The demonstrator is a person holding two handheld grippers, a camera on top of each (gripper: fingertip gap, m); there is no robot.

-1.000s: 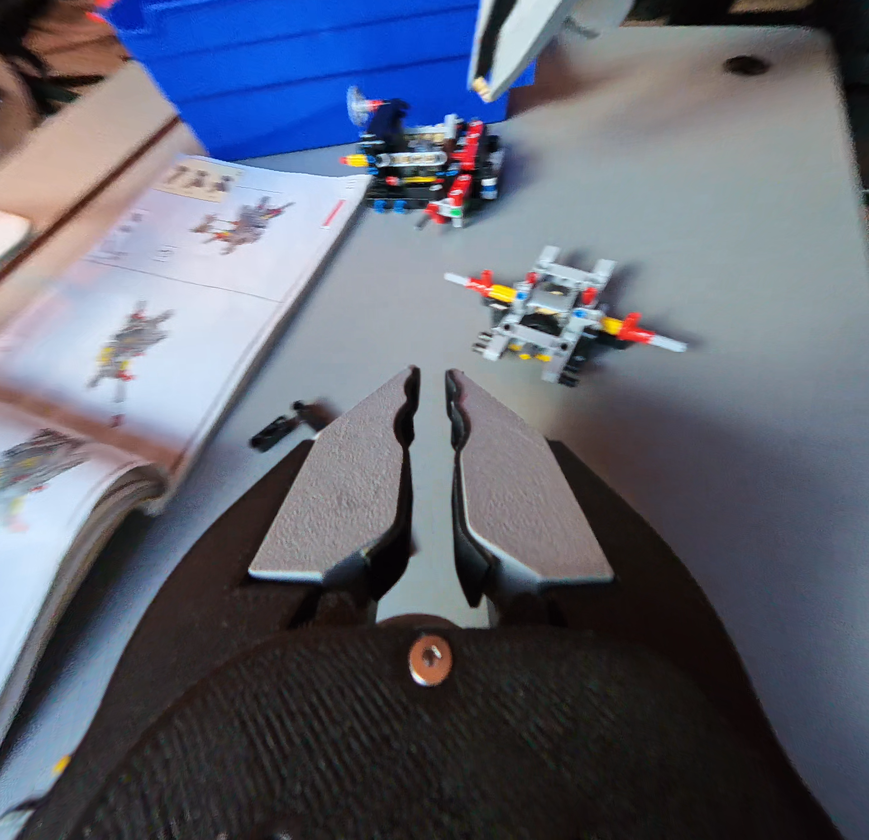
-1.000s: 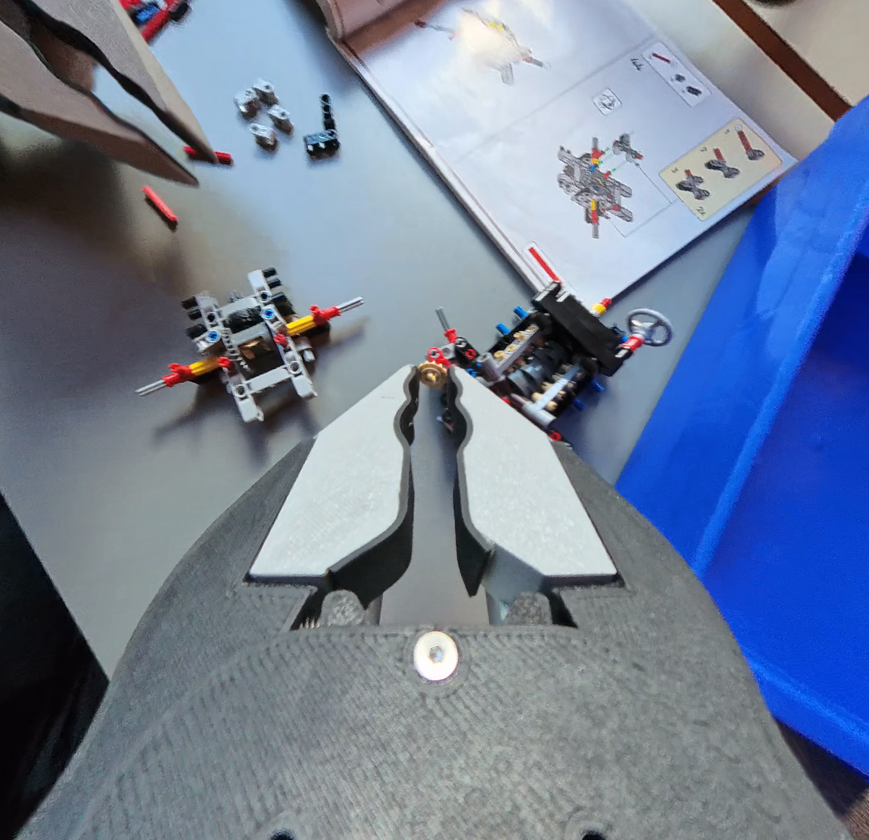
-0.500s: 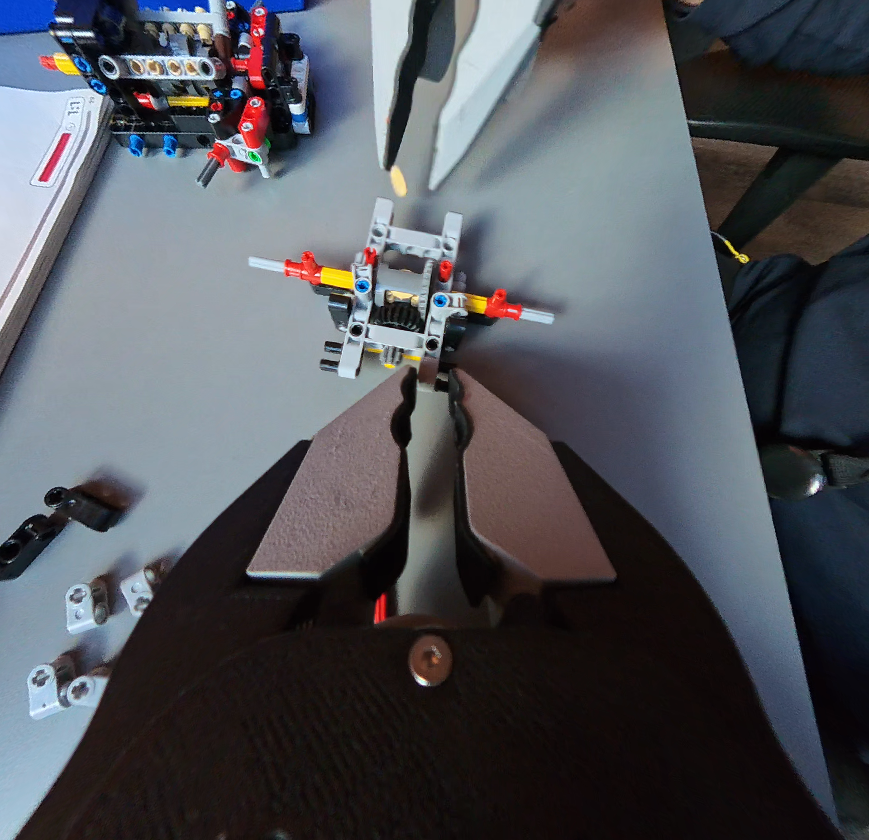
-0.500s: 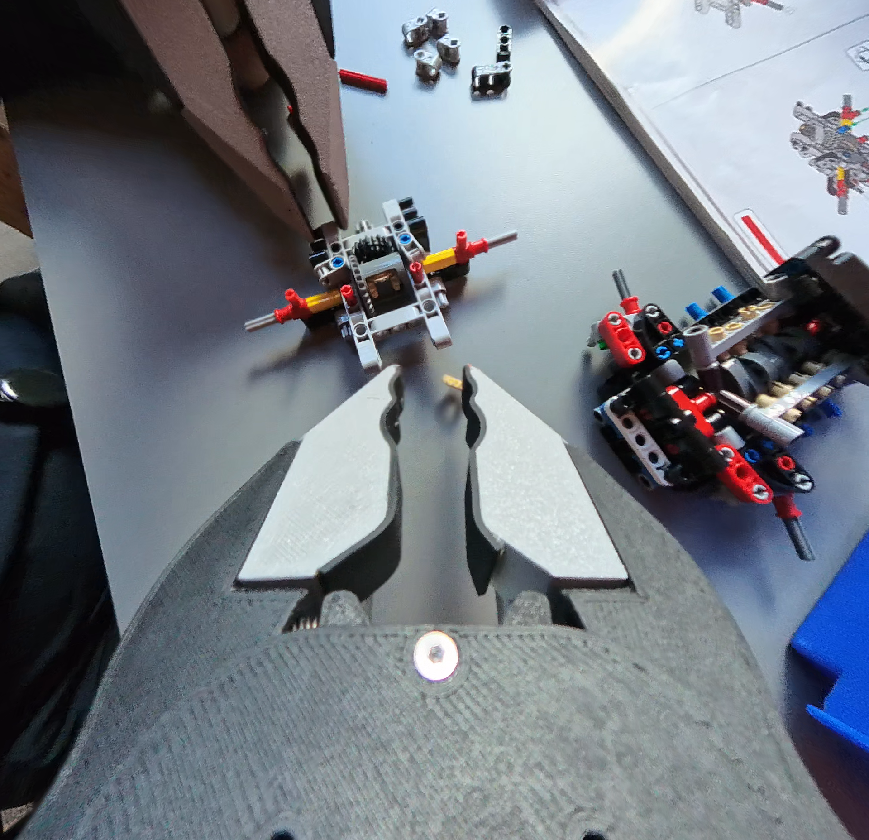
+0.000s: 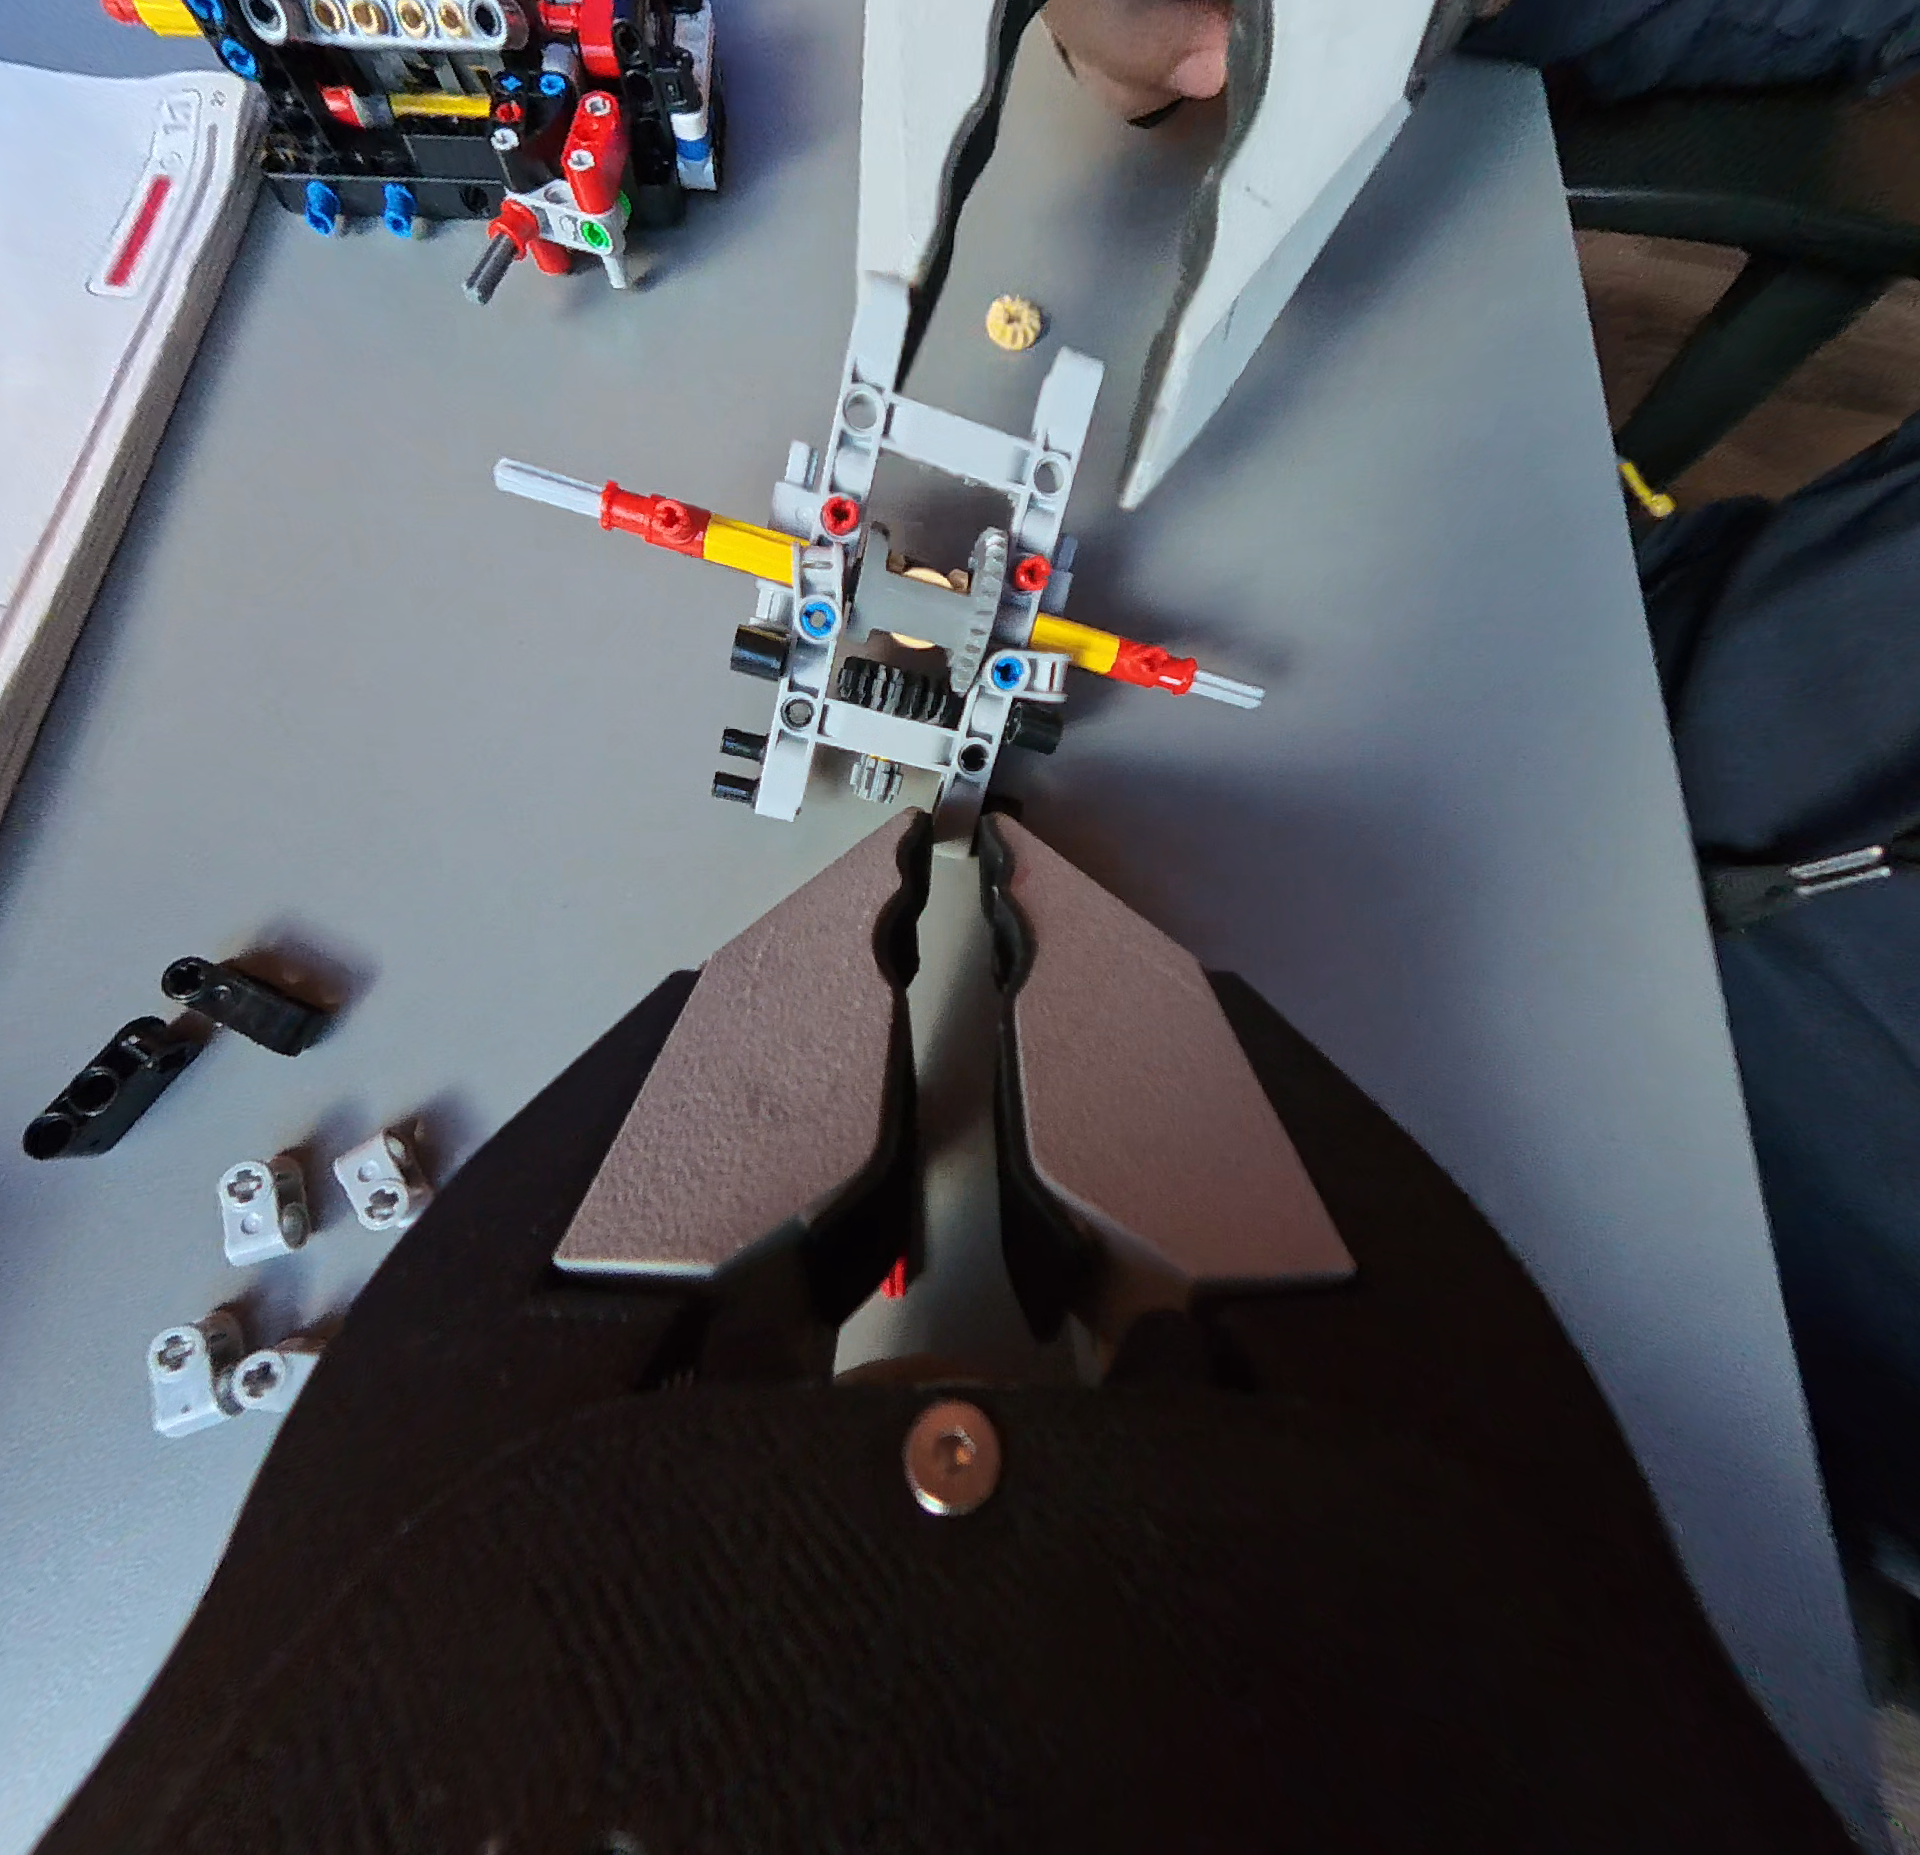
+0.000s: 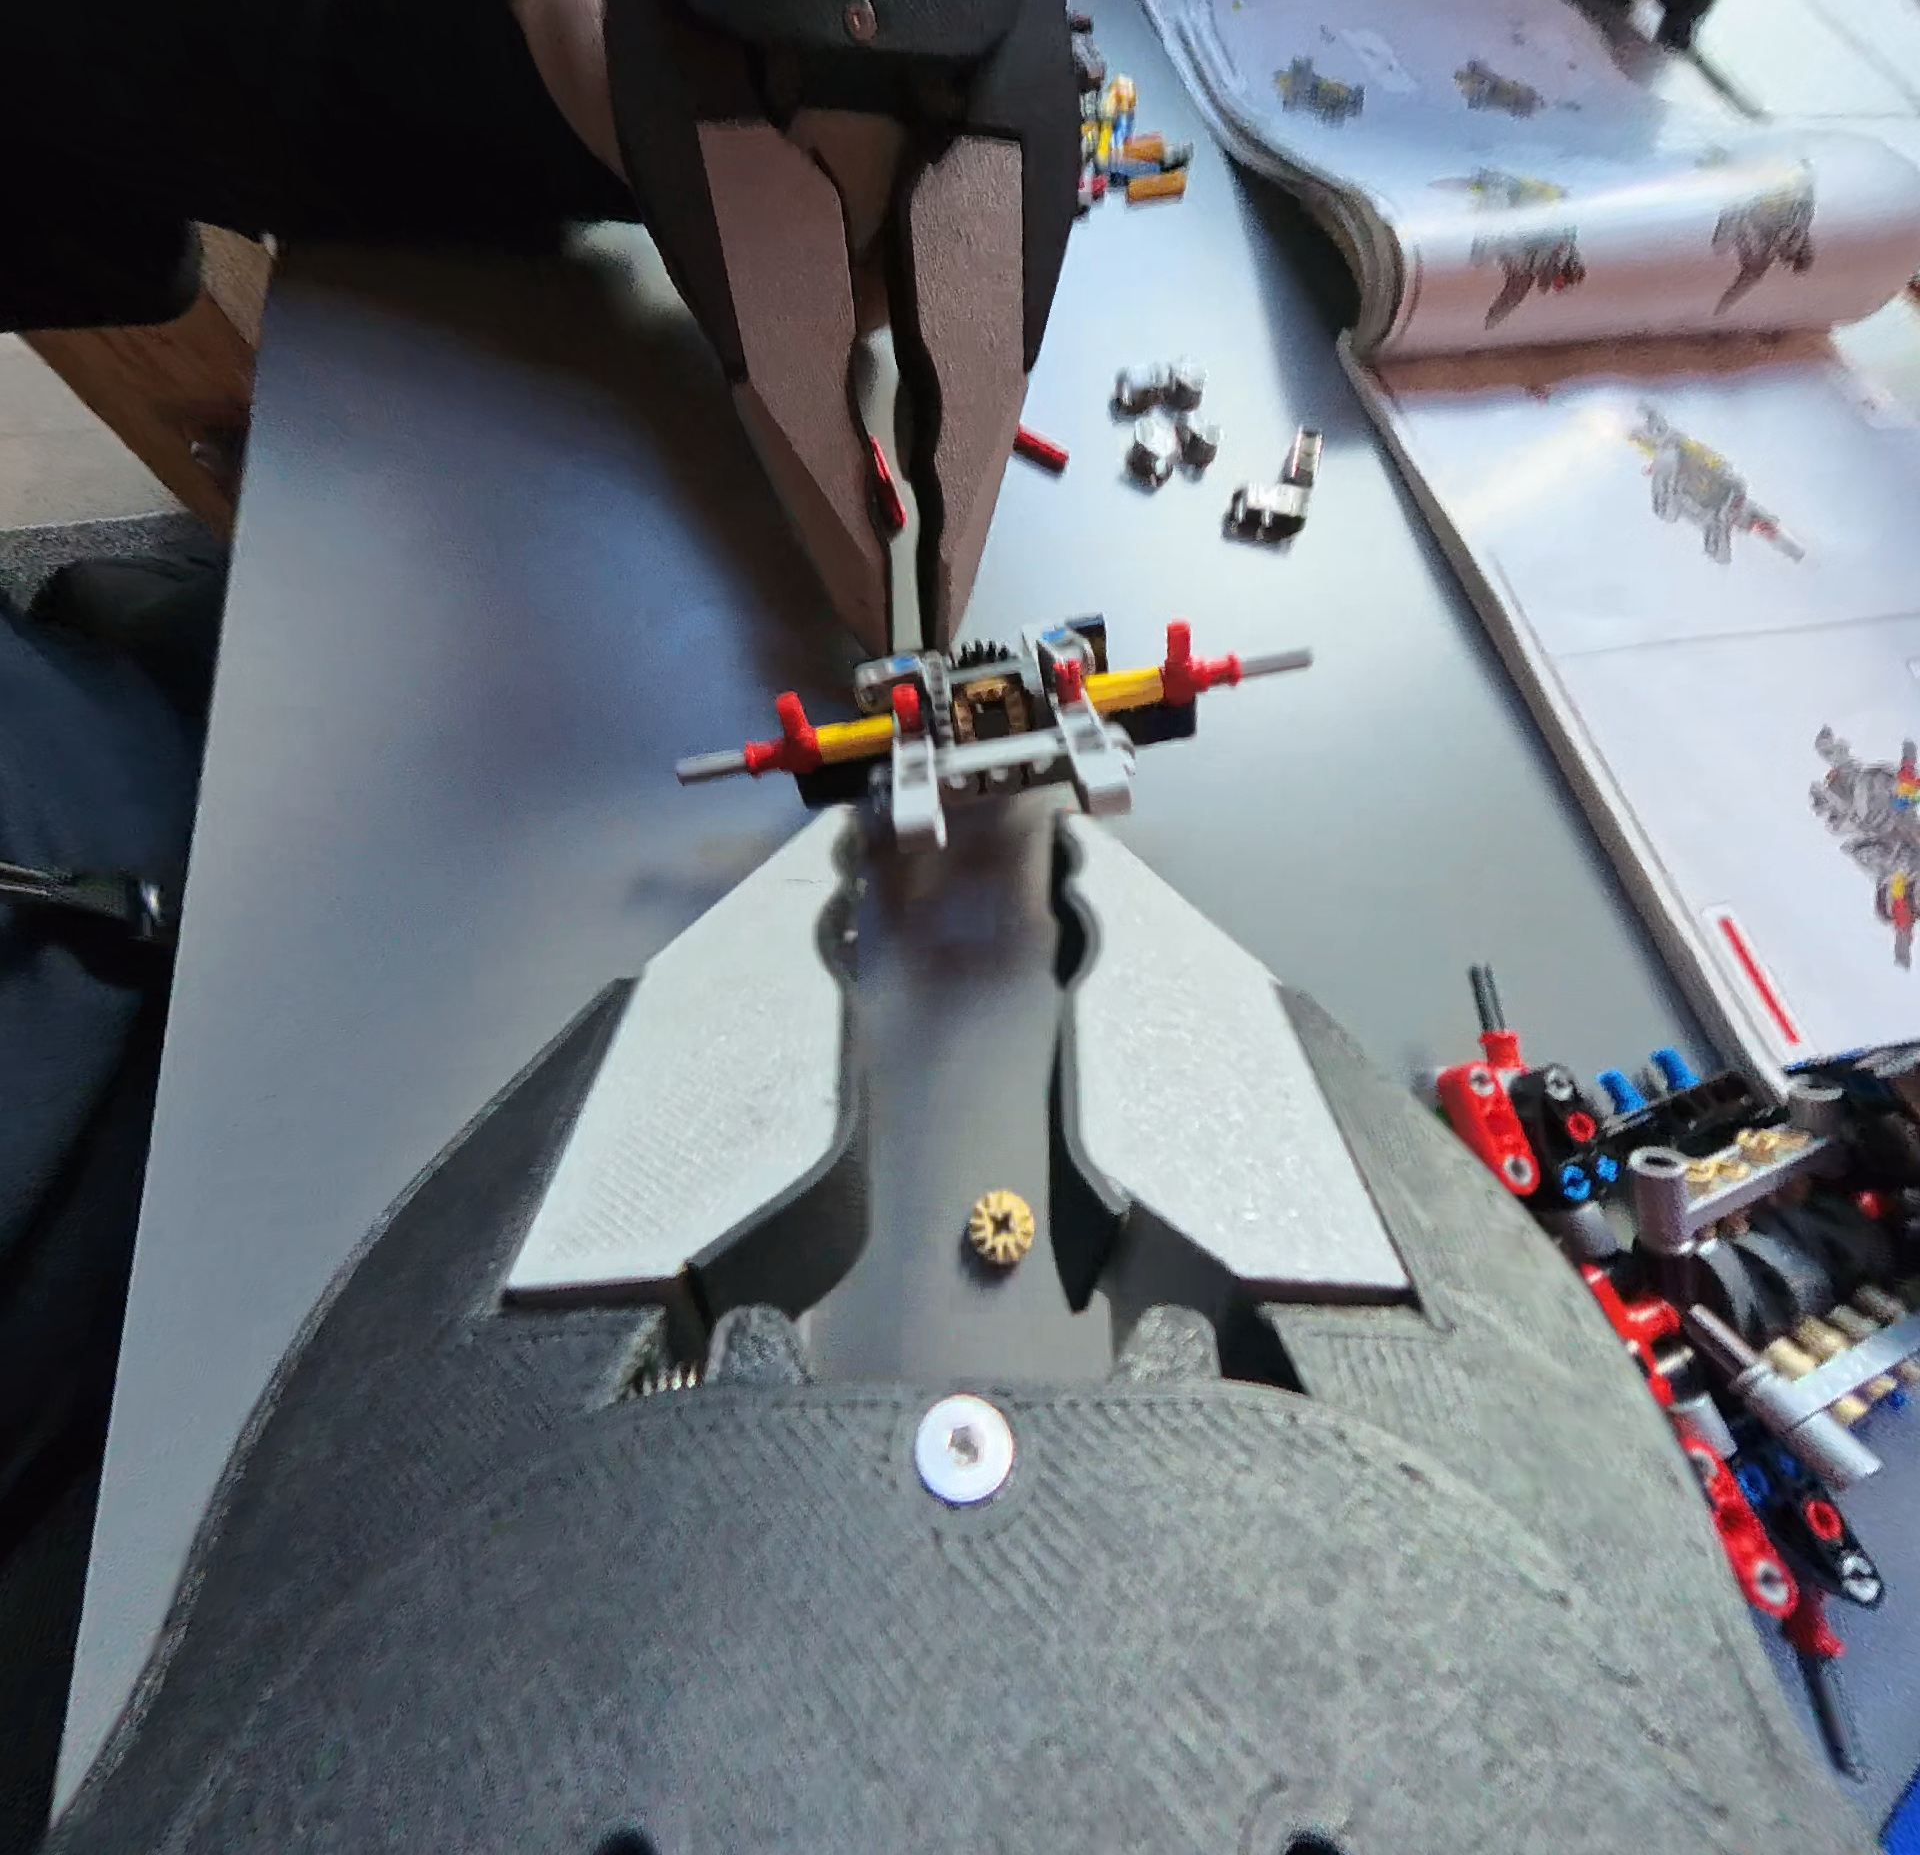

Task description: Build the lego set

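A small grey-framed axle assembly (image 5: pixel 914 600) with yellow and red axle parts lies on the grey table (image 5: pixel 416 662). My left gripper (image 5: pixel 951 831), with dark fingers, is shut on the near grey arm of the assembly's frame. The right wrist view shows its tips on the assembly's (image 6: pixel 987 725) far side. My right gripper (image 6: pixel 956 855), with light grey fingers, is open. Its tips straddle the assembly's other end without pressing on it. A small tan gear (image 6: pixel 1001 1226) lies loose on the table between the right fingers. The gear also shows in the left wrist view (image 5: pixel 1015 325).
A larger black, red and blue assembly (image 5: pixel 468 91) stands beside an open instruction booklet (image 6: pixel 1662 558). Loose black connectors (image 5: pixel 166 1047) and grey connectors (image 5: pixel 312 1192) lie left of my left gripper. The table edge (image 5: pixel 1621 662) runs on the right, with a person's dark clothing beyond. The gap from one gripper's tips to the other's is roughly 6 centimetres.
My right gripper carried the tan gear over, opened, and the gear dropped onto the table. My left gripper moved to the small assembly and closed on its frame arm.
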